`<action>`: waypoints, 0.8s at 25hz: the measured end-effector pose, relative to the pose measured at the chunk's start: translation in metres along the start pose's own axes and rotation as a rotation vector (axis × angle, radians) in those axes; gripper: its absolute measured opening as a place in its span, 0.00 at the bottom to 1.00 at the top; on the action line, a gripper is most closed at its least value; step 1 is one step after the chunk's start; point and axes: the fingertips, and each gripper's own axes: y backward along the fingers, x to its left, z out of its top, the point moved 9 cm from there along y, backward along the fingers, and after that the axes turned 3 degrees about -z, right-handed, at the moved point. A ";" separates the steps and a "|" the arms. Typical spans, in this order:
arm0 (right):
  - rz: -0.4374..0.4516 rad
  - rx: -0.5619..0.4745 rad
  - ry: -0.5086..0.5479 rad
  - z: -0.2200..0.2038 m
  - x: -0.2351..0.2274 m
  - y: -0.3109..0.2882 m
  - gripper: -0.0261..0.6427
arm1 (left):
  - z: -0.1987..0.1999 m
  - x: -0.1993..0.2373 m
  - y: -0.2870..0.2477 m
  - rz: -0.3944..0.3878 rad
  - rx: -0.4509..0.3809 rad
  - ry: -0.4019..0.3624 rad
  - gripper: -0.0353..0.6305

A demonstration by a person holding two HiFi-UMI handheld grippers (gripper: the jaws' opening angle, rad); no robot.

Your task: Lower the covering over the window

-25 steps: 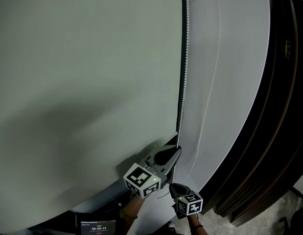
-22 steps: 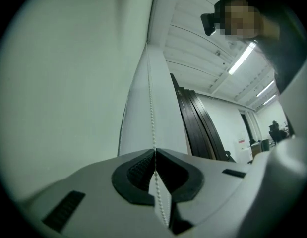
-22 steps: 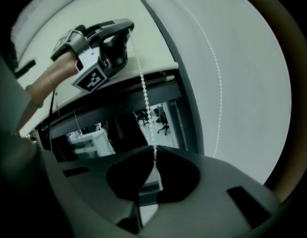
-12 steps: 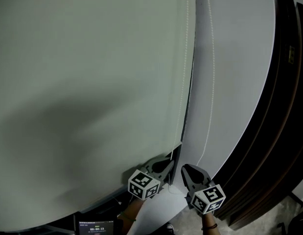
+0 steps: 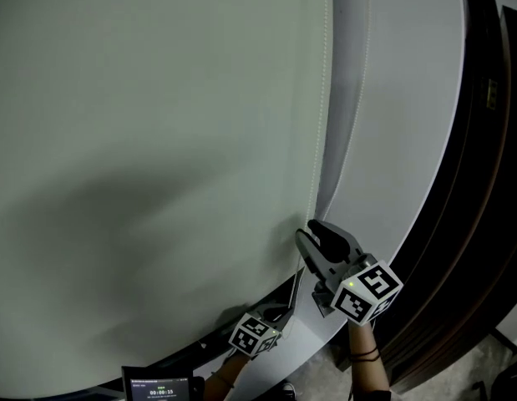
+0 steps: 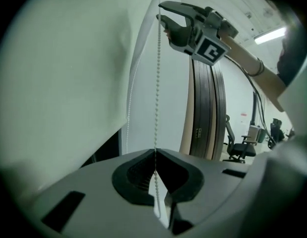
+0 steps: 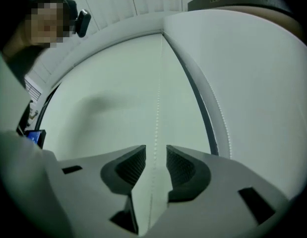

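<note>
A pale green roller blind (image 5: 158, 140) fills most of the head view. Its white bead chain (image 5: 319, 165) hangs along the blind's right edge. My left gripper (image 5: 281, 312) is low down and shut on the chain (image 6: 156, 83), pinching it at the jaw tips (image 6: 154, 155). My right gripper (image 5: 306, 229) is higher up, with its jaws on either side of the same chain (image 7: 157, 103). Those jaws (image 7: 155, 157) have just been opening, and the pads stand apart from the beads. The left gripper view shows the right gripper (image 6: 161, 12) overhead, open around the chain.
A second strand of beads (image 7: 220, 118) runs along a white panel (image 5: 408, 98) right of the blind. Dark curved wooden trim (image 5: 484, 182) stands further right. A small screen (image 5: 162, 387) glows at the bottom. An office chair (image 6: 237, 148) sits in the room behind.
The left gripper has dropped downward with the chain in it. The right gripper has risen up along the chain and its jaws have opened.
</note>
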 end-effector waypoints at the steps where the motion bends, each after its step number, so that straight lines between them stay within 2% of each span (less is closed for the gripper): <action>1: 0.007 -0.018 -0.008 0.004 -0.001 -0.003 0.21 | 0.001 -0.001 -0.001 -0.002 0.005 -0.005 0.06; 4: -0.017 -0.050 0.008 0.011 -0.003 -0.009 0.20 | 0.002 0.001 -0.003 -0.001 0.010 -0.001 0.06; 5: -0.027 -0.050 0.018 0.011 -0.004 -0.009 0.16 | 0.002 0.003 -0.002 0.000 0.008 0.005 0.06; 6: -0.033 -0.048 0.024 0.010 -0.005 -0.010 0.08 | 0.001 0.004 -0.003 0.000 0.007 0.007 0.06; 10: -0.041 -0.064 -0.010 0.010 -0.011 -0.005 0.06 | 0.003 0.002 -0.008 -0.025 0.000 0.004 0.06; 15: -0.090 -0.092 -0.004 0.007 -0.017 0.001 0.06 | 0.006 -0.011 0.002 -0.059 -0.002 -0.128 0.06; 16: -0.095 -0.097 -0.005 0.007 -0.020 0.003 0.06 | 0.013 -0.013 0.007 -0.066 -0.040 -0.119 0.07; 18: -0.105 -0.110 -0.013 0.008 -0.026 0.006 0.06 | 0.036 -0.014 0.018 -0.071 -0.167 -0.075 0.07; 20: -0.108 -0.096 -0.014 0.004 -0.028 0.009 0.06 | 0.064 -0.013 0.032 -0.065 -0.291 -0.066 0.07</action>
